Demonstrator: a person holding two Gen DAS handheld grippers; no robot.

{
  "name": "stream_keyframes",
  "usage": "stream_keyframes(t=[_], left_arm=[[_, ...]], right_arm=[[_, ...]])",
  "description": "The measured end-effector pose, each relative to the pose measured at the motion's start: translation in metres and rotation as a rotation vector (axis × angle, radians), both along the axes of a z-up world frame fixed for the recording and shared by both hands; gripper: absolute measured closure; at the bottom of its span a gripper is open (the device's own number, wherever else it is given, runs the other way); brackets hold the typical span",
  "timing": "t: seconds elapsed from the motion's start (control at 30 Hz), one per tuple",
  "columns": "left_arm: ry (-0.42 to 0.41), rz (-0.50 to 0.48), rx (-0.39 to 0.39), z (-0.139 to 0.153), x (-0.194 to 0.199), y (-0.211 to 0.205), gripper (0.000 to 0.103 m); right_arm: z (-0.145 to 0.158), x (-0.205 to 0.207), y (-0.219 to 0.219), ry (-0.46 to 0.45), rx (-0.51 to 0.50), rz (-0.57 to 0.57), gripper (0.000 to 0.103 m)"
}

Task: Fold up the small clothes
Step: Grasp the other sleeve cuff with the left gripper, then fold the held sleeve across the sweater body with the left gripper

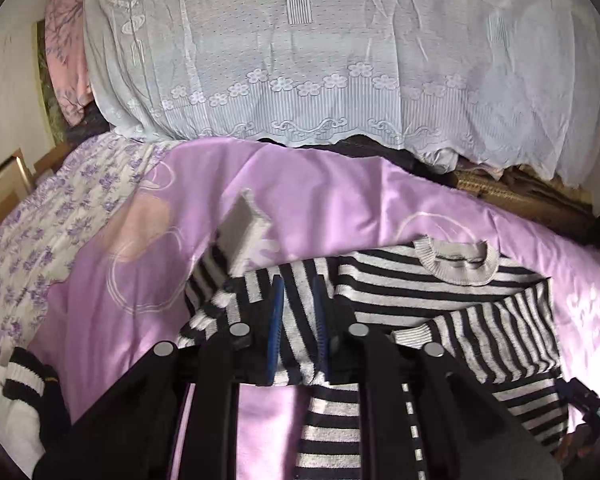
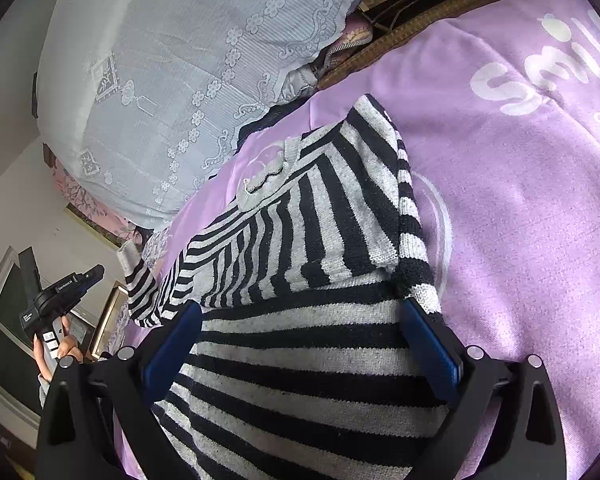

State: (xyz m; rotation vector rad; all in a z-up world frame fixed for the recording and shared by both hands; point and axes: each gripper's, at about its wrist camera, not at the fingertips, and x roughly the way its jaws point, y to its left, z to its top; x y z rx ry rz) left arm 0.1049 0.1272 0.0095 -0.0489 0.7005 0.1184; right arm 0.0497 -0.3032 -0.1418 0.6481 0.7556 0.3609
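Two claws: worked over one garment on a bed.
Bed: purple sheet [image 1: 340, 184] under everything, white lace cover [image 1: 300, 60] heaped behind.
Sweater: black-and-white striped sweater [image 2: 308, 352] lay on the sheet, collar toward the lace.
Right claw [image 2: 300, 344]: spread wide over the sweater's body, pinching nothing.
Left claw [image 1: 298, 328]: blue pads narrowly apart with a sleeve fold between them; whether they pressed it, I couldn't tell.

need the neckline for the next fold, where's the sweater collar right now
In the left wrist view the grey collar sits upper right, at the striped sweater's far edge on the purple sheet.
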Motion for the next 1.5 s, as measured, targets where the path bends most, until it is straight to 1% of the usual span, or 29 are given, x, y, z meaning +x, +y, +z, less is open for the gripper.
stream_keyframes(t=[0.03, 0.07, 0.1, 0.17, 0.23, 0.3, 0.37, 0.4, 0.43, 0.47, 0.5, 0.53, 0.6, 0.63, 0.73, 0.77, 0.8, 0.83, 0.87, 0.9, 1.0, 1.07, 1.17, 1.3, 1.5], left_arm=[[0.012, 0.019, 0.012, -0.003, 0.000, 0.001, 0.070], [0.019, 0.039, 0.020, -0.006, -0.001, 0.004, 0.051], [0.019, 0.071, 0.034, -0.012, -0.004, 0.011, 0.040], [0.032, 0.125, 0.069, -0.023, -0.007, 0.026, 0.030], [0.066, 0.159, 0.109, -0.037, -0.005, 0.036, 0.029], [0.090, 0.151, 0.184, -0.051, -0.004, 0.034, 0.029], [0.082, 0.136, 0.333, -0.064, -0.005, 0.019, 0.027], [0.073, 0.122, 0.413, -0.071, -0.004, 0.008, 0.021], [0.059, 0.097, 0.507, -0.079, -0.003, -0.008, 0.018], [0.052, 0.076, 0.554, -0.083, -0.002, -0.017, 0.015], [0.052, 0.042, 0.616, -0.091, 0.002, -0.030, 0.015], [0.060, 0.025, 0.657, -0.097, 0.008, -0.038, 0.015], [0.076, 0.034, 0.730, -0.107, 0.024, -0.047, 0.015], [0.081, 0.047, 0.736, -0.108, 0.031, -0.048, 0.015], [0.131, 0.074, 0.643, -0.106, 0.058, -0.033, 0.015], [0.160, 0.083, 0.609, -0.108, 0.067, -0.025, 0.023], [0.184, 0.091, 0.583, -0.109, 0.072, -0.020, 0.049], [0.223, 0.093, 0.535, -0.111, 0.078, -0.010, 0.065], [0.249, 0.089, 0.480, -0.111, 0.079, -0.002, 0.086], [0.257, 0.087, 0.368, -0.106, 0.078, 0.013, 0.088], [0.215, 0.100, 0.216, -0.088, 0.065, 0.037, 0.092], [0.183, 0.079, 0.100, -0.067, 0.051, 0.051, 0.092], [0.151, 0.042, 0.049, -0.046, 0.035, 0.050, 0.092], [0.133, -0.015, 0.012, -0.029, 0.026, 0.033, 0.092], [0.124, -0.098, -0.004, -0.007, 0.025, -0.013, 0.092]], right_arm=[[0.000, 0.000, 0.000, 0.000, 0.001, 0.001, 0.004], [0.000, 0.000, 0.000, 0.000, 0.001, 0.002, 0.004], [-0.001, 0.001, 0.001, 0.001, 0.001, 0.003, 0.004], [-0.001, 0.001, 0.001, 0.002, 0.000, 0.005, 0.004], [-0.001, 0.002, 0.002, 0.002, -0.004, 0.006, 0.004], [-0.001, 0.001, 0.002, 0.001, -0.005, 0.007, 0.004], [-0.001, 0.001, 0.002, 0.000, -0.007, 0.006, 0.004], [-0.001, 0.001, 0.002, 0.000, -0.008, 0.006, 0.004], [-0.001, 0.001, 0.002, -0.001, -0.010, 0.006, 0.004], [-0.001, 0.001, 0.002, -0.002, -0.010, 0.006, 0.004], [-0.001, 0.001, 0.002, -0.002, -0.010, 0.006, 0.004], [-0.001, 0.001, 0.002, -0.002, -0.008, 0.006, 0.004], [-0.001, 0.001, 0.003, -0.002, -0.009, 0.006, 0.004], [-0.001, 0.001, 0.002, -0.002, -0.010, 0.006, 0.004], [-0.001, 0.001, 0.003, -0.002, -0.009, 0.005, 0.003], [-0.002, 0.001, 0.003, -0.002, -0.009, 0.005, 0.003], [-0.002, 0.001, 0.003, -0.002, -0.009, 0.006, 0.003], [-0.002, 0.001, 0.003, -0.002, -0.009, 0.005, 0.003], [-0.002, 0.001, 0.003, -0.003, -0.009, 0.005, 0.003], [-0.002, 0.001, 0.004, -0.003, -0.009, 0.004, 0.003], [-0.002, 0.000, 0.004, -0.003, -0.009, 0.003, 0.003], [-0.002, 0.000, 0.004, -0.003, -0.007, 0.002, 0.003], [-0.002, 0.001, 0.002, 0.000, 0.004, 0.001, 0.003], [0.003, 0.003, -0.004, 0.025, 0.033, -0.008, 0.004], [0.008, 0.001, -0.014, 0.051, 0.148, -0.019, 0.004]])
